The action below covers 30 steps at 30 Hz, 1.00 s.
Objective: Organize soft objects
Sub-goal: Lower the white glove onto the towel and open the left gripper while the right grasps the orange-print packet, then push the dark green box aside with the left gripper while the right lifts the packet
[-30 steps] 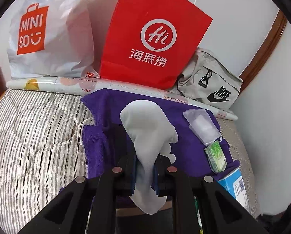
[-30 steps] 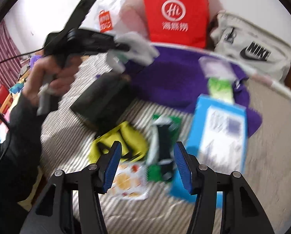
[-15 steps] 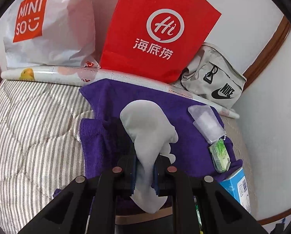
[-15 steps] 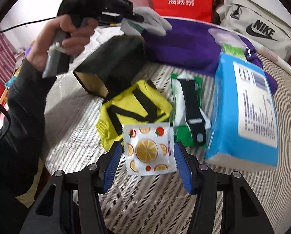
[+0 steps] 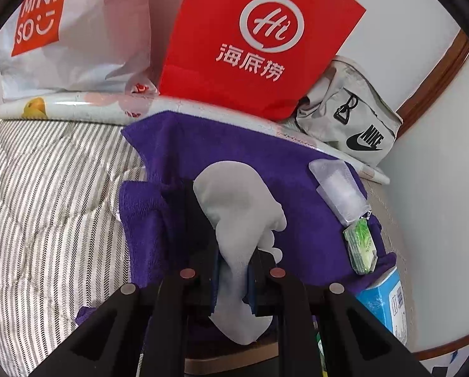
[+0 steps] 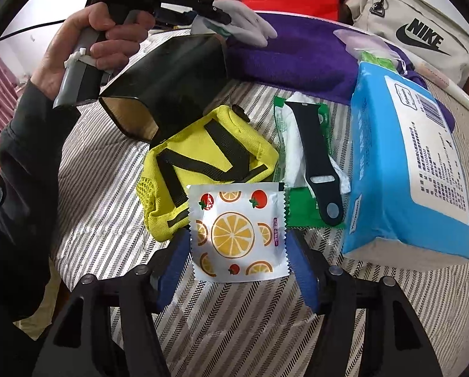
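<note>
Your left tool [image 5: 232,275] is clamped on a pale grey glove [image 5: 239,216], held in the air above the purple towel [image 5: 300,169] at the far side of the striped bed [image 5: 46,194]. Your right tool [image 6: 237,262] is spread wide, low over the bed, with the orange-print sachet [image 6: 236,231] lying between its fingers [image 6: 303,270], apparently untouched.

To close well, you should lower until both fingers straddle the sachet's side edges, then pinch gently, since the thin packet will likely buckle. Keep clear of the yellow mesh pouch [image 6: 203,157] just beyond it.

The glove's lower end hangs behind the left tool. The sachet's near edge seems to sit on the bed, though the fisheye makes that uncertain.
</note>
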Each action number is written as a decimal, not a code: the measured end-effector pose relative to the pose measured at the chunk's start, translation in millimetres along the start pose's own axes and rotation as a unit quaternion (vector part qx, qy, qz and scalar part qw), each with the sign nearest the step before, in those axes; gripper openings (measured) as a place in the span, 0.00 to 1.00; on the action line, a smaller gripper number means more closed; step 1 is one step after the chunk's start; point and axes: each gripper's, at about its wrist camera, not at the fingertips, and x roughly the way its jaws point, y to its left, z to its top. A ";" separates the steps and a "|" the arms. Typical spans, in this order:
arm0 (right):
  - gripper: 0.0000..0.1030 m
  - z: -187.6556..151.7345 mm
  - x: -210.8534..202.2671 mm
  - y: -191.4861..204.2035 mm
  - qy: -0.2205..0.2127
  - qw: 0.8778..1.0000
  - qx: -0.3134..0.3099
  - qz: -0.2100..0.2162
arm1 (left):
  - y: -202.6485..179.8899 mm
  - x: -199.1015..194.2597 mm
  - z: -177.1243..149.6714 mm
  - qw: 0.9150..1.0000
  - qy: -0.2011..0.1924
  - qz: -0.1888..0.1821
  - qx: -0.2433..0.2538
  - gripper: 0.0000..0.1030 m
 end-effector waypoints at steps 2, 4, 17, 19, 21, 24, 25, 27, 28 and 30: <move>0.67 0.6 1.7 1.1 -0.006 1.000 0.000 0.000 | -2.0 0.8 0.5 1.000 0.000 0.001 0.003 0.28; 0.70 -0.7 2.6 5.0 -0.010 1.000 -0.008 -0.006 | -4.4 -2.0 0.6 1.000 -0.008 0.002 0.006 0.42; 0.47 -6.7 -2.3 2.5 -0.024 0.999 -0.019 -0.039 | -7.0 -32.7 -9.1 1.000 -0.024 0.014 0.011 0.53; 0.43 -8.4 -3.1 2.7 -0.027 0.998 -0.025 -0.046 | -9.9 -42.3 -15.9 0.999 -0.027 0.018 0.018 0.53; 0.38 -9.4 -3.9 1.2 -0.029 0.998 -0.025 -0.048 | -12.4 -51.0 -22.5 0.999 -0.031 0.024 0.025 0.53; 0.37 -12.2 -5.3 -0.8 -0.033 0.998 -0.022 -0.048 | -16.0 -65.8 -34.6 0.998 -0.037 0.031 0.034 0.53; 0.37 -14.3 -6.1 -0.7 -0.036 0.998 -0.024 -0.050 | -17.0 -71.2 -39.6 0.998 -0.040 0.032 0.036 0.53; 0.36 -16.3 -7.0 0.4 -0.039 0.997 -0.027 -0.056 | -19.6 -80.1 -49.6 0.998 -0.043 0.031 0.042 0.53; 0.36 -17.6 -7.9 1.4 -0.041 0.997 -0.030 -0.058 | -21.5 -83.0 -52.9 0.998 -0.043 0.031 0.045 0.53; 0.35 -19.2 -9.5 3.3 -0.043 0.997 -0.030 -0.057 | -25.6 -88.1 -59.4 0.997 -0.040 0.032 0.056 0.53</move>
